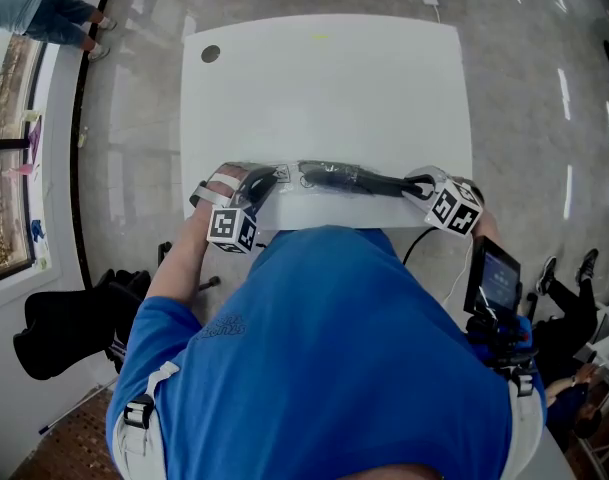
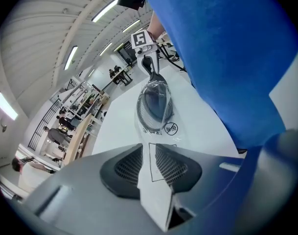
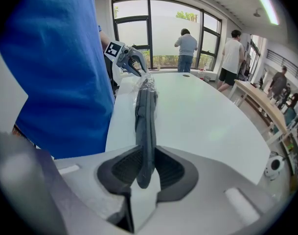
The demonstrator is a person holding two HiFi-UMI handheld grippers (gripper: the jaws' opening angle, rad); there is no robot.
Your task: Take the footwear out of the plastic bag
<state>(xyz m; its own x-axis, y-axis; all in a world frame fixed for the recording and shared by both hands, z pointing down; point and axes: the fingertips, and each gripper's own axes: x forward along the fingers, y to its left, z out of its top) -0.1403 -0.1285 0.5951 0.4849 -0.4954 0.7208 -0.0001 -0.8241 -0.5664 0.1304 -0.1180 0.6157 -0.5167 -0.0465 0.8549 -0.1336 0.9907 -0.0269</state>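
A clear plastic bag [image 1: 319, 206] with dark footwear [image 1: 346, 179] inside hangs stretched between my two grippers, over the near edge of the white table [image 1: 324, 88]. My left gripper [image 1: 258, 184] is shut on the bag's flat printed end [image 2: 157, 131]; the footwear [image 2: 153, 102] lies farther along, and the right gripper [image 2: 148, 63] shows beyond it. My right gripper [image 1: 417, 186] is shut on the other end, its pads [image 3: 124, 168] pressing a dark strip of the footwear [image 3: 145, 116] through the plastic. The left gripper [image 3: 131, 62] shows at the far end there.
The table has a round cable hole [image 1: 211, 54] at its far left. A black bag [image 1: 64, 328] sits on the floor to the left. A small screen [image 1: 494, 278] is at my right forearm. Two people [image 3: 187, 45] stand at the windows beyond the table.
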